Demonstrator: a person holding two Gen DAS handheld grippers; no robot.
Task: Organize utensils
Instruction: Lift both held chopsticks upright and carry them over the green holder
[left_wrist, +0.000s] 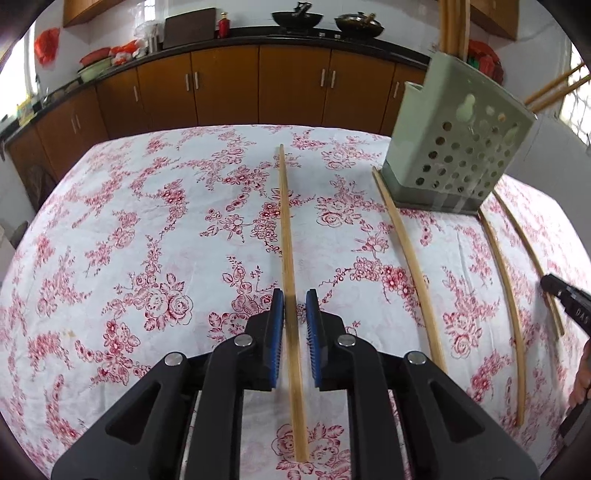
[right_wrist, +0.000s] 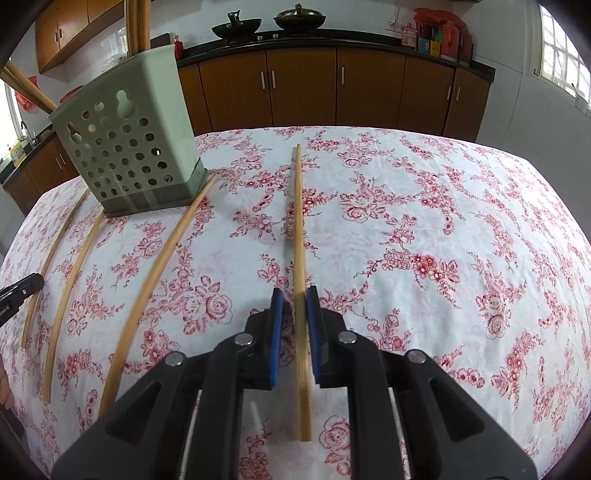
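**Chopsticks between both jaws, holder off to the side**

My left hand-held gripper (left_wrist: 294, 302) straddles a chopstick (left_wrist: 287, 236) lying flat on the desk (left_wrist: 110, 240), running straight ahead along the fingers. Jaws narrow, pads apparently just clear of it. My right hand-held gripper (right_wrist: 294, 301) does likewise with its chopstick (right_wrist: 300, 229), which leans against the right pad. The holder (right_wrist: 129, 147) stands between the two, about equally near. Writing on the neighbouring gripper is illegible.
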